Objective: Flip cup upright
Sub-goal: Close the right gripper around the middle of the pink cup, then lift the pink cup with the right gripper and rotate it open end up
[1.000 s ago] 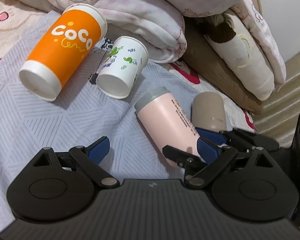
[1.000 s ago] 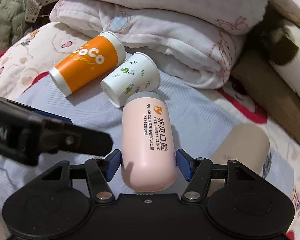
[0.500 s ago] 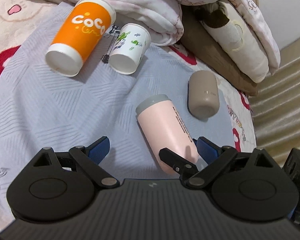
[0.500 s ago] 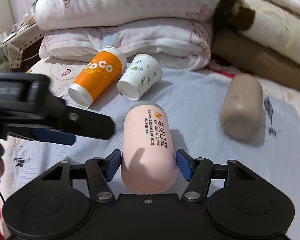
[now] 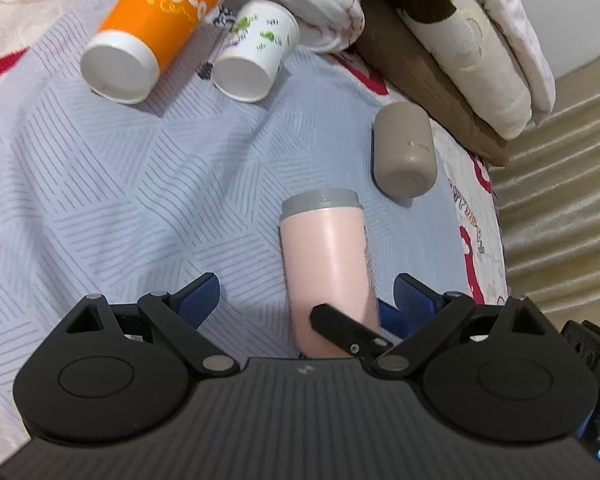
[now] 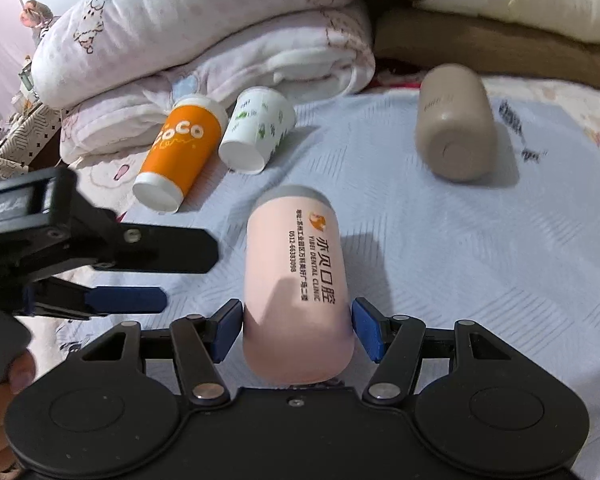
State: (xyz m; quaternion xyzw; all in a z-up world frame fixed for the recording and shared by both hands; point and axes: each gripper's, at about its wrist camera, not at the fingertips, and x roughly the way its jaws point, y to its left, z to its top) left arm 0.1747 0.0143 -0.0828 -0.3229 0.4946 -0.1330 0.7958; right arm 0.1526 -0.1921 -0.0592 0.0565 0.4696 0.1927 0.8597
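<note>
A pink cup with a grey lid end [image 6: 296,288] sits between the blue pads of my right gripper [image 6: 296,326], which is shut on its base end and holds it above the bed, lid pointing away. The cup also shows in the left wrist view [image 5: 328,264]. My left gripper [image 5: 306,300] is open and empty, just left of the cup; it shows in the right wrist view [image 6: 140,280]. An orange "CoCo" paper cup [image 5: 152,28], a white paper cup with green print [image 5: 256,52] and a beige cup [image 5: 404,148] lie on their sides on the bedspread.
Folded pink and white quilts [image 6: 204,44] and a brown and cream blanket stack [image 5: 460,52] line the far side of the bed. The grey-lined bedspread [image 5: 120,184] lies under the cups. The bed's right edge [image 5: 500,240] drops off beside the beige cup.
My right gripper has lifted the pink cup off the bedspread and tilted it toward upright. Both cameras have risen, so the other cups look farther off. The left gripper stayed open.
</note>
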